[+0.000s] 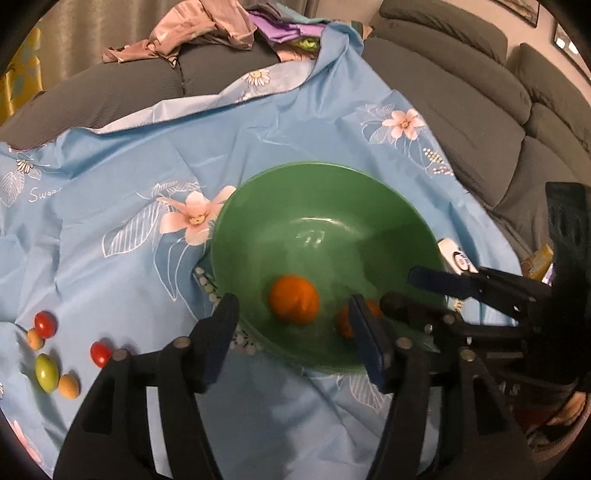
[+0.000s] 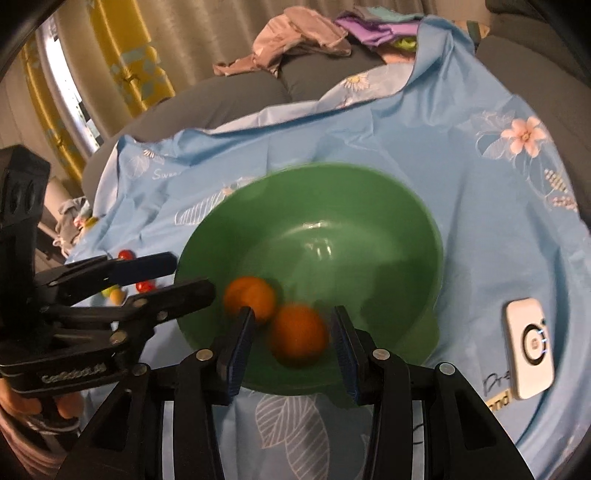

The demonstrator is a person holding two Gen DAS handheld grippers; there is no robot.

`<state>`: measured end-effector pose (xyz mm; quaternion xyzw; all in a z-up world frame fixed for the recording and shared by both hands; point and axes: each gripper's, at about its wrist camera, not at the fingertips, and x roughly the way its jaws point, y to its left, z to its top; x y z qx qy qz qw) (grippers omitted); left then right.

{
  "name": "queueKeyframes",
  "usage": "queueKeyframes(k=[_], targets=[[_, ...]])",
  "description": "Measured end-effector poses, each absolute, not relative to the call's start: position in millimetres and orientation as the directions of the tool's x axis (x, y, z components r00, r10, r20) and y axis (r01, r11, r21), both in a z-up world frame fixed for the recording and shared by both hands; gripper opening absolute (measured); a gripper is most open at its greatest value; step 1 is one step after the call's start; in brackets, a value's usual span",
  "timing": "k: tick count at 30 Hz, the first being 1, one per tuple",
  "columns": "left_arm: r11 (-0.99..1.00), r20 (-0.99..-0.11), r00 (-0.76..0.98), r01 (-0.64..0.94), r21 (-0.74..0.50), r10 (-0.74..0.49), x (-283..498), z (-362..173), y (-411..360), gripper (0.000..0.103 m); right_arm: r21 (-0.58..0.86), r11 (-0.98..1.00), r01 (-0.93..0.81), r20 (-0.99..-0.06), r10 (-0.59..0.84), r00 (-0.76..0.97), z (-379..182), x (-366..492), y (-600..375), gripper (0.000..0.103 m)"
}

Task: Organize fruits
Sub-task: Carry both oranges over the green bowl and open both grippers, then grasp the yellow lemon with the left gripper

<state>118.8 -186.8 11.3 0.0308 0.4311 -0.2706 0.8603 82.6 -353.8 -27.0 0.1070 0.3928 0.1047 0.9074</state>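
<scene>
Clearly, these were the relations on which the coming move was judged to turn:

Bowl: a green bowl was set on the blue floral cloth spread over a grey sofa, straight ahead of both tools.

Fruit in bowl: two oranges were seen inside, touching or nearly so, blurred in both views.

Fruit still out: two red pieces, two small yellow-orange ones and a green oval one were left on the cloth, well to the left of the bowl; the green one's long axis was laid roughly along the left tool's pointing direction.

Left tool: released, nothing held, jaws spread over the bowl's near rim.

Right tool: released as well, nothing gripped; one orange was framed between its fingers but not pinched.

Nearer tool: the left was judged the nearer to the loose fruit, which lay off to its left side.

In the way: nothing was seen between the left tool and the loose fruit; only wrinkled cloth was crossed.

Other things: a white device was lying right of the bowl, and crumpled clothes were heaped on the sofa behind.
</scene>
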Motion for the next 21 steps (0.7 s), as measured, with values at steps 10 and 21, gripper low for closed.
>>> queueKeyframes(k=[10, 21], targets=[[0.939, -0.735, 0.593, 0.29, -0.185, -0.328, 60.2, 23.1, -74.6, 0.078, 0.323, 0.936, -0.139, -0.615, 0.319, 0.721, -0.3, 56.3, -358.6, 0.045], [0.982, -0.787, 0.593, 0.034, -0.188, -0.171, -7.9, -7.5, 18.0, 0.078, 0.371, 0.89, -0.266, -0.604, 0.449, 0.659, -1.0, 43.5, -317.4, 0.045]])
